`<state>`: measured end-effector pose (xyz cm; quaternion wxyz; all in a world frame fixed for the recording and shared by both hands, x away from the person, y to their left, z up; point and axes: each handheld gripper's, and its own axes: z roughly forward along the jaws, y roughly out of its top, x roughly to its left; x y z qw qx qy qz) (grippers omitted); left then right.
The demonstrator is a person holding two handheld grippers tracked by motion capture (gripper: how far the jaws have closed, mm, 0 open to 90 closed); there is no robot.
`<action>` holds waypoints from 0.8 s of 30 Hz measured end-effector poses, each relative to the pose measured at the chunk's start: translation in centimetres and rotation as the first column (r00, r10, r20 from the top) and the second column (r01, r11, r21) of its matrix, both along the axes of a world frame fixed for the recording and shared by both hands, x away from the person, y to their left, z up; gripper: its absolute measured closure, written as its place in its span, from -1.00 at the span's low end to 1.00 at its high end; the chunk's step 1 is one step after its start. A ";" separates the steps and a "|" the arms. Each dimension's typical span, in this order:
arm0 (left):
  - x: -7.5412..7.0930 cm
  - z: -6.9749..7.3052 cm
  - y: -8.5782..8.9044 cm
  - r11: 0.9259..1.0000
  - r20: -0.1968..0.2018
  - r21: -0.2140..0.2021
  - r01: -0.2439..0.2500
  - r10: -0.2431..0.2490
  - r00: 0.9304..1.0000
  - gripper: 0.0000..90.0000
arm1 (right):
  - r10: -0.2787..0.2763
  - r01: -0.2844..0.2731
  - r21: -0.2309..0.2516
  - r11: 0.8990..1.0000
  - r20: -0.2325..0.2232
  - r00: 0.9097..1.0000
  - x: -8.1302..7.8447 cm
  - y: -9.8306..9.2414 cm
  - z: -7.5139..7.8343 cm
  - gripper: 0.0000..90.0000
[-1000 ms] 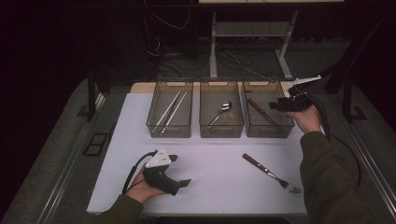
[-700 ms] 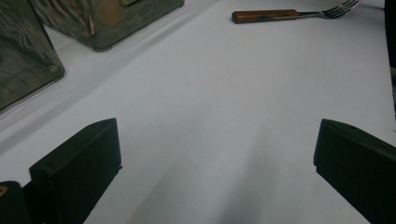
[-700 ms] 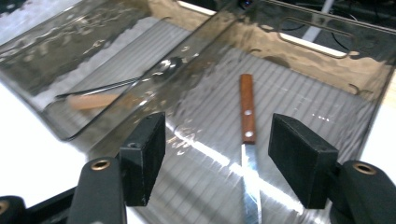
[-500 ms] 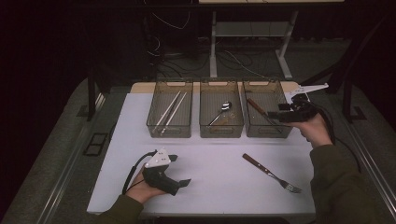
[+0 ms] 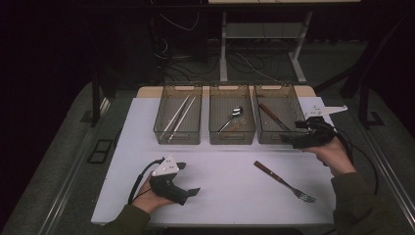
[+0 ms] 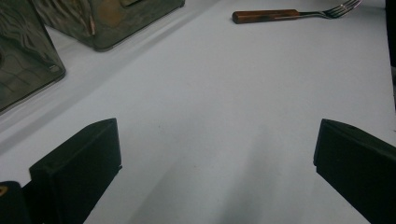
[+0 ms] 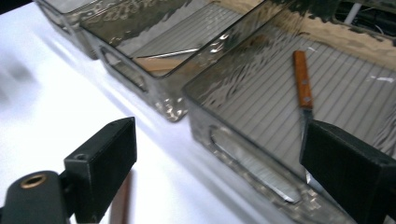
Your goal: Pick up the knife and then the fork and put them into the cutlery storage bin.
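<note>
**Inspector:** Sorting cutlery by kind, I judge. Three clear bins stand in a row at the far side of the white table (image 5: pixel 122 161): chopsticks (image 5: pixel 178 115) in the left one, a spoon (image 5: pixel 231 117) in the middle, a wooden-handled knife (image 5: pixel 274 116) in the right bin (image 5: pixel 293 100).

**Assistant:** And the right gripper (image 5: pixel 293 139)?

**Inspector:** Beside the near right corner of that bin, jaws wide with nothing between them. They have just been opening, and the knife lies loose on the ribbed floor (its handle toward the far wall), so I take it as let go.

**Assistant:** The left gripper (image 5: pixel 188 178)?

**Inspector:** Resting on the near left of the table, jaws wide, empty, pointing across the bare surface toward the fork (image 5: pixel 286 182); parked, I'd say, so as not to crowd the working hand.

**Assistant:** The fork, then?

**Inspector:** Flat on the table at the near right, well clear of every bin, handle toward the bins and tines toward the person. It looks to be the last unsorted piece, within easy reach of the right hand
</note>
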<state>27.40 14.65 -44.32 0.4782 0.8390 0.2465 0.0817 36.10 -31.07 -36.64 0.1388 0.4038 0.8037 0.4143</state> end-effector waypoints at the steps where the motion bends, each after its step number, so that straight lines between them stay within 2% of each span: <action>1: 0.0 0.0 0.0 1.000 0.000 0.000 -0.001 0.001 1.000 -1.00 | 0.003 -0.003 0.003 1.000 -0.001 1.000 -0.3 0.1 -0.1 -0.75; 8: -0.1 0.0 0.0 1.000 -0.001 0.004 -0.003 0.003 1.000 -1.00 | 0.004 -0.004 0.017 1.000 -0.004 1.000 -2.0 0.3 -1.1 -0.74; 13: -0.1 0.0 0.2 1.000 -0.001 0.000 -0.012 0.012 1.000 -1.00 | 0.019 -0.019 -0.018 1.000 -0.009 1.000 -3.0 0.4 -1.7 -0.74; 24: -0.1 0.0 0.1 1.000 -0.006 0.005 -0.011 0.011 1.000 -1.00 | 0.063 -0.064 -0.039 0.997 -0.045 0.997 -5.3 0.8 -2.8 -0.74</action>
